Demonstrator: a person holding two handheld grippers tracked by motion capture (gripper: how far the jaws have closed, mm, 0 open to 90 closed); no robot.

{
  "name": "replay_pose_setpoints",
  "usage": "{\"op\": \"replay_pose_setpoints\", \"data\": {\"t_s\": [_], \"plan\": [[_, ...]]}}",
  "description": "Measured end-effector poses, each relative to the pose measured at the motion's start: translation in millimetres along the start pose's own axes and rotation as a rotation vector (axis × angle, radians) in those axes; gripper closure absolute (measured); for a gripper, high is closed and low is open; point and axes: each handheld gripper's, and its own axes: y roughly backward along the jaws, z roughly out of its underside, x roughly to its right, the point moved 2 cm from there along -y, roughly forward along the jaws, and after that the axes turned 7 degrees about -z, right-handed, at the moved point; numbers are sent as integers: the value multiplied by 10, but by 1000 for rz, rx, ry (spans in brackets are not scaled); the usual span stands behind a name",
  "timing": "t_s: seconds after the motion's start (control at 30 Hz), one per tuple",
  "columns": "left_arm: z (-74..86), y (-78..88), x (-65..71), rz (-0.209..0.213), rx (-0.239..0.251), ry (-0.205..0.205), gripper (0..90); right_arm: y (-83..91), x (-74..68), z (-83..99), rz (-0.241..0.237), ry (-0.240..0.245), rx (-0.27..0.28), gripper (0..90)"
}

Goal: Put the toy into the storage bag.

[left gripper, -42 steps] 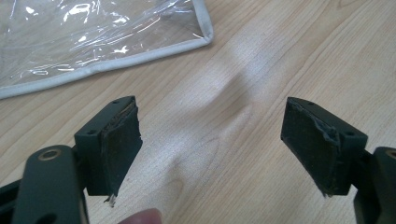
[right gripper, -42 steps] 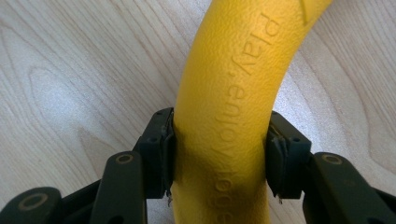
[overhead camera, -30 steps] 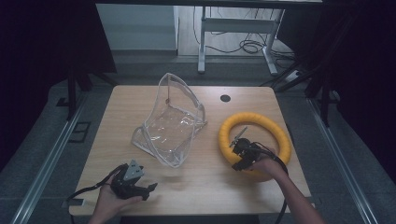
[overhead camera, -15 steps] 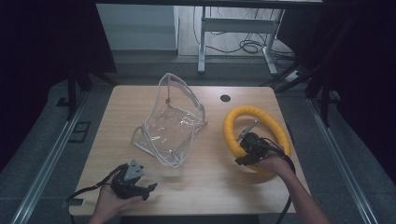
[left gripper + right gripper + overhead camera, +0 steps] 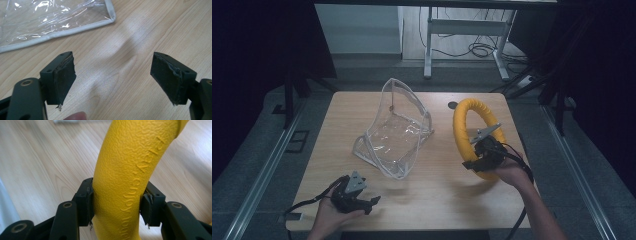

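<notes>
The right gripper is clamped on the lower part of a thick yellow textured foam ring, its black pads pressing both sides of the tube; the ring stands tilted on edge above the right side of the light wooden table. The left gripper rests near the table's front left edge, jaws wide apart with nothing between them. A clear plastic pouch with pale grey trim lies at the table's centre, just left of the ring.
</notes>
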Motion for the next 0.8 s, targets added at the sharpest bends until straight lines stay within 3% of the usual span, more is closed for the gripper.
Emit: {"op": "replay_pose_setpoints", "data": {"t_s": [0.4,0.8], "plan": [[0,1,-3,-1,1,-3,199,171,-176,-196,-6,51,162,509],[1,-1,-2,-1,2,-2,199,262,-225,-310,-35,62,285,508]]}}
